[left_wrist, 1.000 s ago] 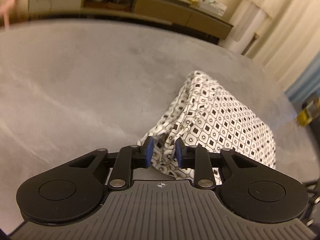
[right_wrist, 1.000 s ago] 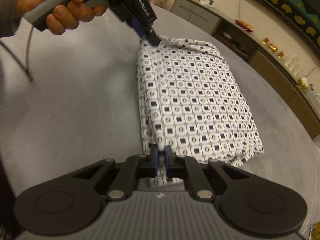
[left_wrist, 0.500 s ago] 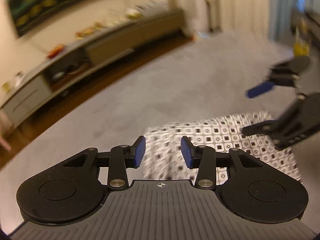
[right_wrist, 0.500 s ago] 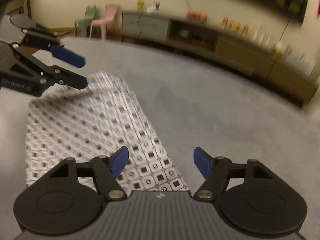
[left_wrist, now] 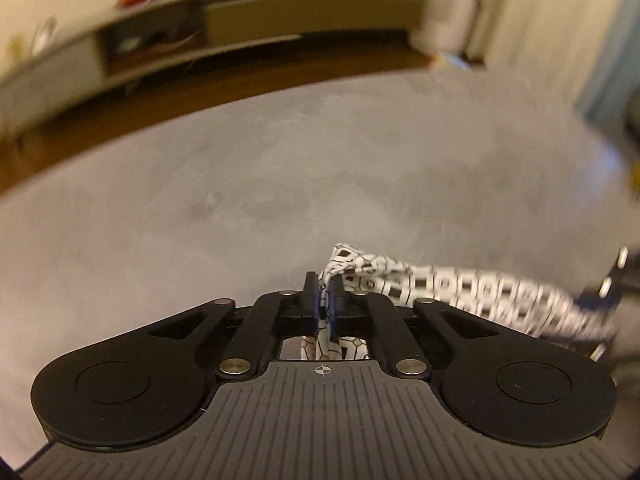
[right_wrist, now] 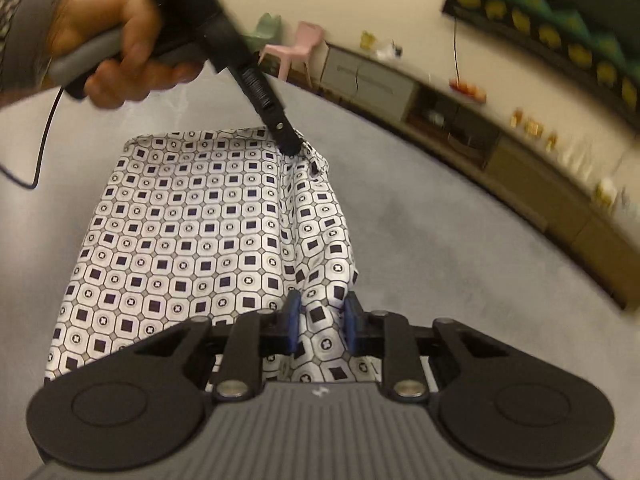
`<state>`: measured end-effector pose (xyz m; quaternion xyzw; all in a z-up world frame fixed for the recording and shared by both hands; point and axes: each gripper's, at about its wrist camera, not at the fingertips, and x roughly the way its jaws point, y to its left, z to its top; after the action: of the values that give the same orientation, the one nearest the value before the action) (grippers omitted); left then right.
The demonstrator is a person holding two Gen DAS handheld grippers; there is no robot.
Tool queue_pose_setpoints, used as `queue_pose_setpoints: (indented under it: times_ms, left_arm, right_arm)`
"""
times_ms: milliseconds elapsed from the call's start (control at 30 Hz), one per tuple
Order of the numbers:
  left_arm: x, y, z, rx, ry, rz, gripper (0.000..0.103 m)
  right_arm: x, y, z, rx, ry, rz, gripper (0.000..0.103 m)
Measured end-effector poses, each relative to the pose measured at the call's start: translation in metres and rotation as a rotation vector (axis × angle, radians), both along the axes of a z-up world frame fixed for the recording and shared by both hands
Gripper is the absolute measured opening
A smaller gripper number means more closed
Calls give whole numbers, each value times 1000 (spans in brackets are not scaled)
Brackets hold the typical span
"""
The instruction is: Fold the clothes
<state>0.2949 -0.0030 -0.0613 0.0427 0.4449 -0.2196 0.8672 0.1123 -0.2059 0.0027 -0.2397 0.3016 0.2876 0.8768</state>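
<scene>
A white cloth with a black square pattern [right_wrist: 192, 240] lies folded on the grey surface [right_wrist: 440, 260]. My left gripper [left_wrist: 324, 300] is shut on one corner of the cloth [left_wrist: 440, 284], and fabric shows pinched between its blue pads. In the right wrist view the left gripper [right_wrist: 292, 144], held by a hand [right_wrist: 120, 48], grips the far right corner. My right gripper [right_wrist: 322, 320] sits over the near right edge. Its jaws are closing with a fold of cloth between them, and the pads still stand apart.
A long low sideboard [right_wrist: 500, 148] with small items on top runs along the far wall. A pink chair [right_wrist: 300, 46] stands behind the surface. A black cable [right_wrist: 44, 140] hangs from the left hand. Curtains [left_wrist: 540, 20] hang at the right.
Both grippers were open above the cloth half a second ago. The left has come down and shut on a corner. The right's jaws have narrowed around the near edge.
</scene>
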Motion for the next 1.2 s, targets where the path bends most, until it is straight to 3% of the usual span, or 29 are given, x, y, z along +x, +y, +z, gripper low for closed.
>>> queue_pose_setpoints:
  times_ms: [100,167,300,433,500,600,667,733,800,867,933,967,1033,1200]
  left_arm:
    - [-12,4,28,-14,-45,-14,9]
    - [-24,-6,45,16,-89,-77,12]
    - [-59,-39,63,186,-190,-277,21]
    - [-72,-58,43,347,-226,-382,26]
    - [-71,-59,33,388,-254,-387,25]
    - [-65,-57,26,418,-276,-384,0]
    - [-57,-51,25,433,-262,-355,0]
    - [-43,-32,32,386,-217,-273,0]
    - [-24,2,42,286,-148,-127,0]
    - [-25,22,49,255,-162,-92,0]
    - [-50,14,61,232,-218,-231,1]
    - [-63,5,64,247,-255,-309,6]
    - [-87,-20,65,326,-337,-454,33]
    - [-99,-61,38,571,-370,-690,35]
  right_arm:
    - [-19,8,9,-38,-90,25,21]
    - [-30,12,11,-61,-138,33,21]
    - [-50,24,10,-127,-229,56,20]
    - [-62,37,8,-172,-300,86,20]
    - [-64,40,10,-184,-324,105,20]
    - [-73,45,8,-228,-374,131,20]
    - [-77,47,6,-244,-393,149,20]
    - [-81,47,7,-253,-405,165,20]
    - [-84,47,7,-260,-414,175,20]
    - [-85,46,8,-266,-425,181,20]
    - [-85,46,8,-270,-439,186,20]
    - [-85,47,8,-276,-449,190,20]
    - [-86,49,7,-286,-465,197,20]
    - [-89,51,2,-314,-513,203,20]
